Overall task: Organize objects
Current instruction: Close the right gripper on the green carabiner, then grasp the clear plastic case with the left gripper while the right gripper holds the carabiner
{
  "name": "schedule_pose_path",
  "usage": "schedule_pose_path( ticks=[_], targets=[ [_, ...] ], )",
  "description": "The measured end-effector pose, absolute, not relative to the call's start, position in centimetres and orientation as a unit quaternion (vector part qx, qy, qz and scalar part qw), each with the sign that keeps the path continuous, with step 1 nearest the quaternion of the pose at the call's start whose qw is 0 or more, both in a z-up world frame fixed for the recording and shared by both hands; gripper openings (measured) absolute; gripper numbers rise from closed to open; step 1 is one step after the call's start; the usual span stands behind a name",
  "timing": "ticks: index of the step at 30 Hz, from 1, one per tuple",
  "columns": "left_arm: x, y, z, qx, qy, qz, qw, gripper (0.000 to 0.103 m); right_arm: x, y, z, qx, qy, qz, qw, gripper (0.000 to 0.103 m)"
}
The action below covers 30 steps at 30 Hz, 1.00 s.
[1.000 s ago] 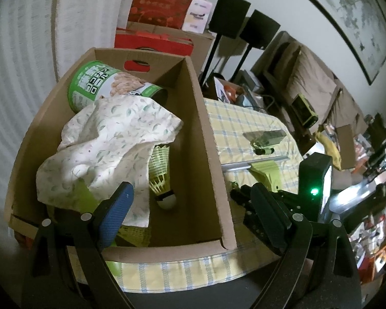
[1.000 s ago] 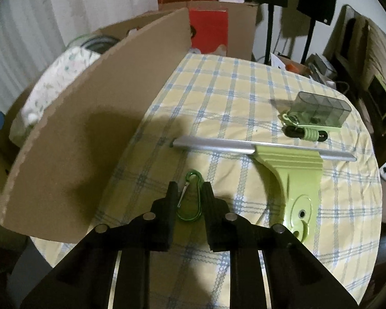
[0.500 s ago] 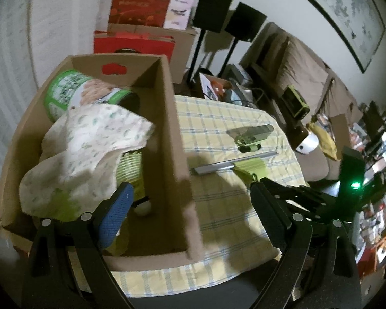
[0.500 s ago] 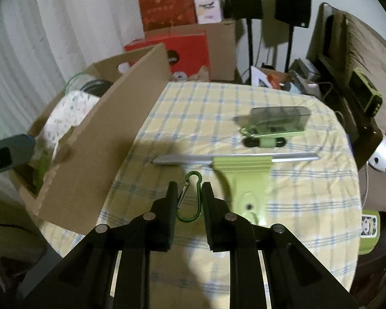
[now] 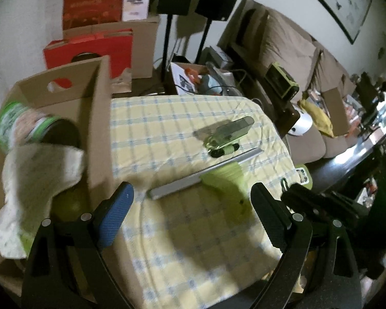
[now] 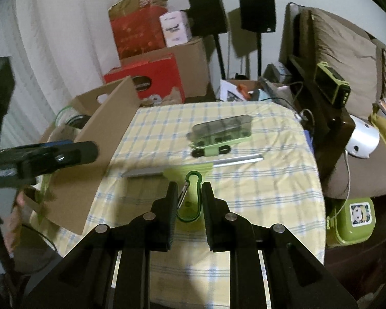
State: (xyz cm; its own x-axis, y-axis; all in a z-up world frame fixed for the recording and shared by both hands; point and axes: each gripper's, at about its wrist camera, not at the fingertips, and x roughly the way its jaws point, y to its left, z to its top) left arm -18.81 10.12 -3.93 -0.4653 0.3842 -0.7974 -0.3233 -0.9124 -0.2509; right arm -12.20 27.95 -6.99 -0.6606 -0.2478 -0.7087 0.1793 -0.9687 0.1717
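My right gripper (image 6: 189,195) is shut on a green carabiner (image 6: 190,197) and holds it above the checked tablecloth (image 6: 257,193). My left gripper (image 5: 190,213) is open and empty, over the table beside the cardboard box (image 5: 97,118). The box (image 6: 100,141) holds a green can (image 5: 18,123) and a floral cloth (image 5: 36,180). A green squeegee with a silver blade (image 5: 205,175) lies on the cloth; it also shows in the right wrist view (image 6: 193,166). Behind it sits a clear case with a green strap (image 5: 229,134), seen too in the right wrist view (image 6: 221,134).
Red and brown boxes (image 6: 146,59) and two speaker stands (image 6: 257,13) stand behind the table. A sofa with cushions (image 6: 347,59) and a green lunch box (image 6: 352,219) are at the right. My left gripper's finger (image 6: 51,154) crosses the right wrist view at left.
My left gripper has swung right, from over the box to over the table. My right gripper has risen and pulled back with the carabiner still in it.
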Motion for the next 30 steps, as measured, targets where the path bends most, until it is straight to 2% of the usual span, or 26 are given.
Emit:
schedule_pose_path(
  ticks=[4,11,18,24,30],
  targets=[
    [-20.7,12.6,-4.5,-0.482,-0.027,0.847,0.221,0.091,-12.0,29.4,-6.9,0.392,-0.053,-0.912,0.110,0.017],
    [-24.3,17.7,-6.2,-0.490,0.037,0.841,0.224,0.091,-11.7,31.9,-7.1,0.389,-0.072,-0.913,0.101,0.017],
    [-27.7,20.8,-9.3,-0.509,0.067,0.831,0.215,0.091,-11.8,34.0,-7.9,0.396,-0.084,-0.910,0.091,0.017],
    [-30.1,22.8,-12.1,-0.528,0.067,0.819,0.213,0.091,-11.9,35.3,-8.4,0.401,-0.089,-0.908,0.084,0.017],
    [-31.6,23.8,-12.6,-0.525,0.058,0.820,0.220,0.091,-12.1,36.1,-9.2,0.408,-0.095,-0.905,0.081,0.017]
  ],
)
